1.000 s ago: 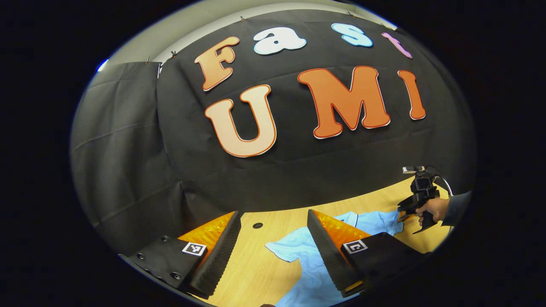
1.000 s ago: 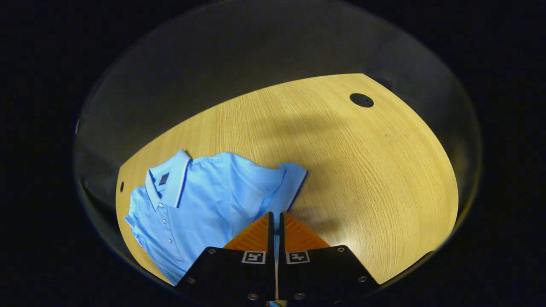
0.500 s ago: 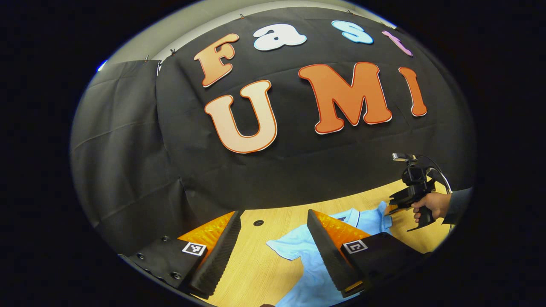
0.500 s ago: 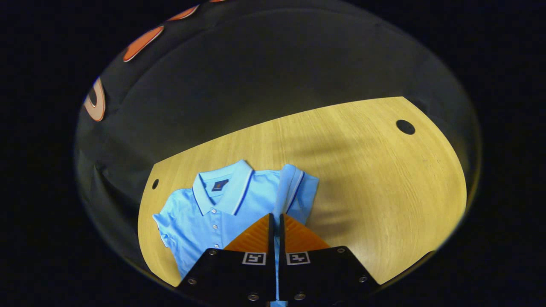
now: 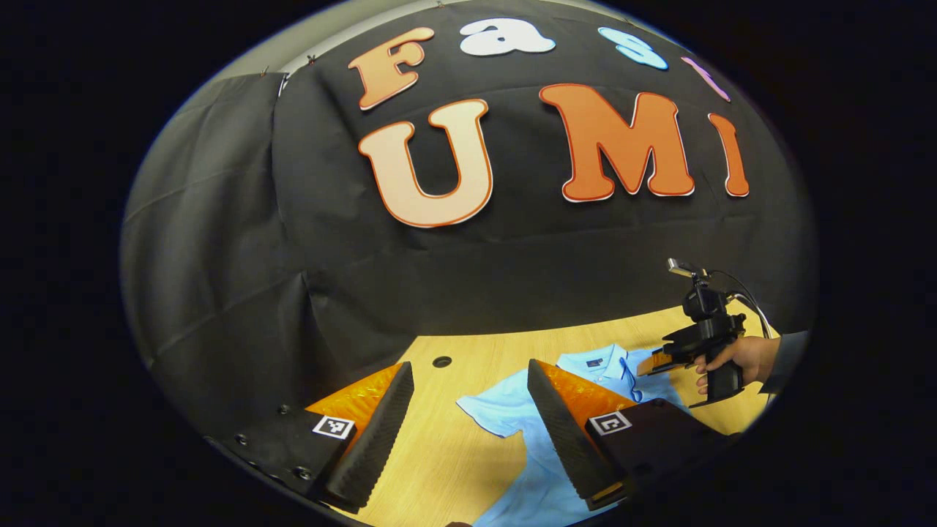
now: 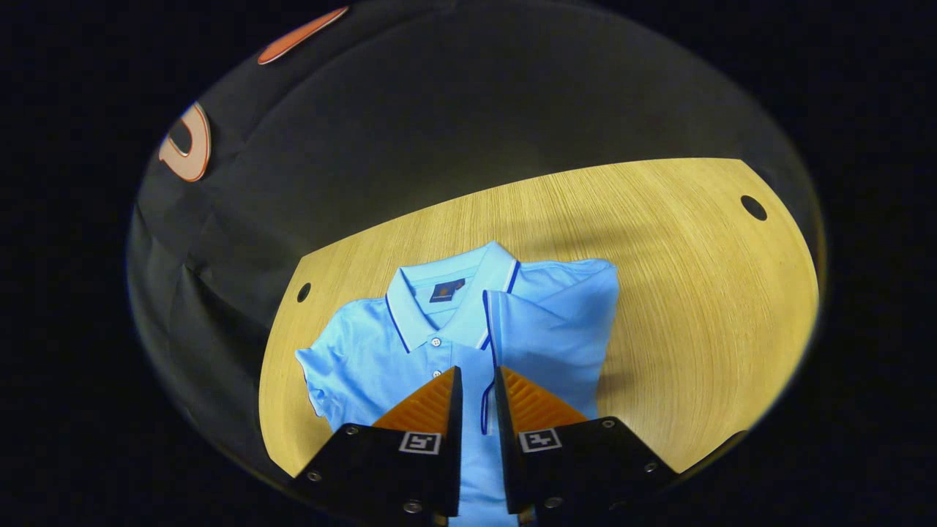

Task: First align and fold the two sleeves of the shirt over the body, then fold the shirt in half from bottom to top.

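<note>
Shirt point(image 6: 410, 351) of light blue lies flat on the wooden desk point(image 6: 695, 307), collar pointing toward the black cloth wall point(image 6: 410, 146). Nearest in the right gripper view, the right tongs point(image 6: 476, 377) hover just above its chest with a narrow gap between the fingers, parted and gripping nothing; a thin strip of sleeve hem shows in the gap. Just past them, 1 sleeve point(image 6: 549, 329) lies folded over the body, its dark-edged cuff beside the button placket. The other sleeve point(image 6: 322, 373) spreads out on the desk. In the left gripper view, the left tongs point(image 5: 468, 410) hang wide open above the desk beside that spread sleeve point(image 5: 487, 410). Farther off, a hand point(image 5: 736, 355) grips the right tongs' handle.
</note>
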`<state>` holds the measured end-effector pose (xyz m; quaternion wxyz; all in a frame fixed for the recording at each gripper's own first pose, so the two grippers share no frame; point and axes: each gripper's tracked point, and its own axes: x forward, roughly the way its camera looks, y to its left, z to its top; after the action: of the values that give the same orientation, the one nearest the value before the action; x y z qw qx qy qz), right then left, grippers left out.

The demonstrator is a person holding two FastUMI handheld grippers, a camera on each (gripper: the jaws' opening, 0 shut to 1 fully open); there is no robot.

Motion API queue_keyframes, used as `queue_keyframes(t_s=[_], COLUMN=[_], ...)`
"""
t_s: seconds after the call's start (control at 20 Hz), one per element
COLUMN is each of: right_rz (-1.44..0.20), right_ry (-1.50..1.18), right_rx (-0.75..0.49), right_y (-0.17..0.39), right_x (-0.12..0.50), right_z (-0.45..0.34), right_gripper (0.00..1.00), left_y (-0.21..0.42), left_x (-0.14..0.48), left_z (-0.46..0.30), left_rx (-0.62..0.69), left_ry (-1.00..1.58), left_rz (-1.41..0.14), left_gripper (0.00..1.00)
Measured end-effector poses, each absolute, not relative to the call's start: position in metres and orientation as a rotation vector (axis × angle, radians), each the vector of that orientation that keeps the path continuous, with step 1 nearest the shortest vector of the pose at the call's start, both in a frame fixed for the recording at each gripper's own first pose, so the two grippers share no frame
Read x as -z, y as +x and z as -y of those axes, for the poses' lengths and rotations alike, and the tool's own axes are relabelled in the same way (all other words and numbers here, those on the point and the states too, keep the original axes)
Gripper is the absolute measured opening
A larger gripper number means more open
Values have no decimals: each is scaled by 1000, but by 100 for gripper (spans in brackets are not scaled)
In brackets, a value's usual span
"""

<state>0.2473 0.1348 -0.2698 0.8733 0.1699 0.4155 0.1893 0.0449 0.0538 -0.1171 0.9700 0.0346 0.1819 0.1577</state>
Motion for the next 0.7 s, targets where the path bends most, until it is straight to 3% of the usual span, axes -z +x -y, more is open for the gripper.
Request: queue_keyframes(t_s=[0.25, 0.4, 0.65, 0.7], right_rz=[-815, -761, -688, -686], right_ry=[255, 258, 249, 238], right_rx=[-347, -300, -218, -204], right_y=[237, 225, 197, 188], right_x=[254, 234, 212, 212], right_z=[-110, -99, -72, -67], right_gripper=[46, 64, 75, 70], left_y=[80, 98, 122, 128], left_x=[165, 202, 266, 282], left_z=[-71, -79, -101, -103], left_rx=[-193, -108, -63, -64], left_ry=[-19, -60, -121, -120], left_rz=[-473, -573, -779, -812], left_gripper=[100, 100, 100, 98])
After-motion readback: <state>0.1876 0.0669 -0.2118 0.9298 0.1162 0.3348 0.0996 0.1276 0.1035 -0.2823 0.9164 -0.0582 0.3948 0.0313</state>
